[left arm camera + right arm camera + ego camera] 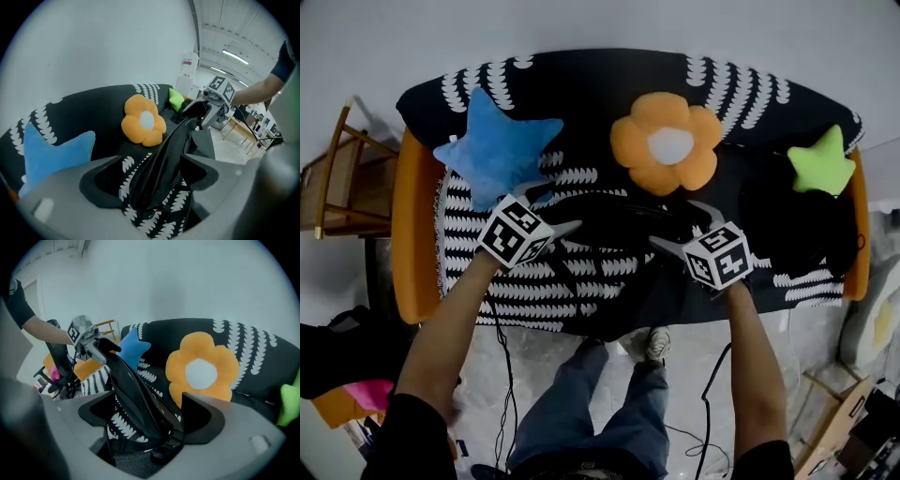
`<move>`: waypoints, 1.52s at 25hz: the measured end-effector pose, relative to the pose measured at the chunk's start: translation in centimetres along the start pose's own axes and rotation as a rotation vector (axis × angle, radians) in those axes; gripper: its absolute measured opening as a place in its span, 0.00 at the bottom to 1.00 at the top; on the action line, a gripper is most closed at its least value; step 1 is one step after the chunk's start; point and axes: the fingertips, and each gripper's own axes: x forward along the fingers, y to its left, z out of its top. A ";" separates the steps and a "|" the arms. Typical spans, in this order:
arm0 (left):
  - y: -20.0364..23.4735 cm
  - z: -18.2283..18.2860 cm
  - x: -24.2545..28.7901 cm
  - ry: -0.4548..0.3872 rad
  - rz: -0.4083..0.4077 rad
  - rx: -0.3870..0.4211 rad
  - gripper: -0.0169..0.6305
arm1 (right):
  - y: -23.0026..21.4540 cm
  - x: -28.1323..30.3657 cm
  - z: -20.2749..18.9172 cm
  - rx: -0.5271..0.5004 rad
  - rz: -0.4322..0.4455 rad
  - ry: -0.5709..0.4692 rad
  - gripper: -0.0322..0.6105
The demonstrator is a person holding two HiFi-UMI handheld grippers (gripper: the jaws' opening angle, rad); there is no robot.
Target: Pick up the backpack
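Across the middle of the head view lay the black backpack (pixel 614 220), on the seat of an orange sofa (pixel 414 225) draped with a black blanket (pixel 609 84) patterned in white. It sat just below an orange flower cushion (pixel 667 142), between a blue star cushion (pixel 497 155) at upper left and a green star cushion (pixel 821 164) at upper right.

The left gripper (pixel 551 208) came in from the lower left and the right gripper (pixel 680 225) from the lower right. Both pointed up the frame toward the bag, one at each end of it. The person's bare forearms ran down to the bottom edge, with jeans (pixel 581 403) and a shoe (pixel 656 345) showing between them.

Low in the left gripper view, the left gripper (pixel 150 173) had its jaws wide apart. A long, glossy black fold of the backpack (pixel 164 159) ran between them and up to the right gripper (pixel 211 105) at the right of the frame. I could not see either jaw pressing on it.

Low in the right gripper view, the right gripper (pixel 147 416) also stood with its jaws wide apart. The same black fold (pixel 136 394) lay between them, leading up left to the left gripper (pixel 93 345), with a black buckle and webbing at the bottom of the gap. Neither jaw was closed on it.
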 end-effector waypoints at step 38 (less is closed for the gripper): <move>-4.0 12.6 -11.0 -0.136 -0.003 0.017 0.11 | 2.5 -13.2 10.1 -0.014 -0.170 -0.121 0.13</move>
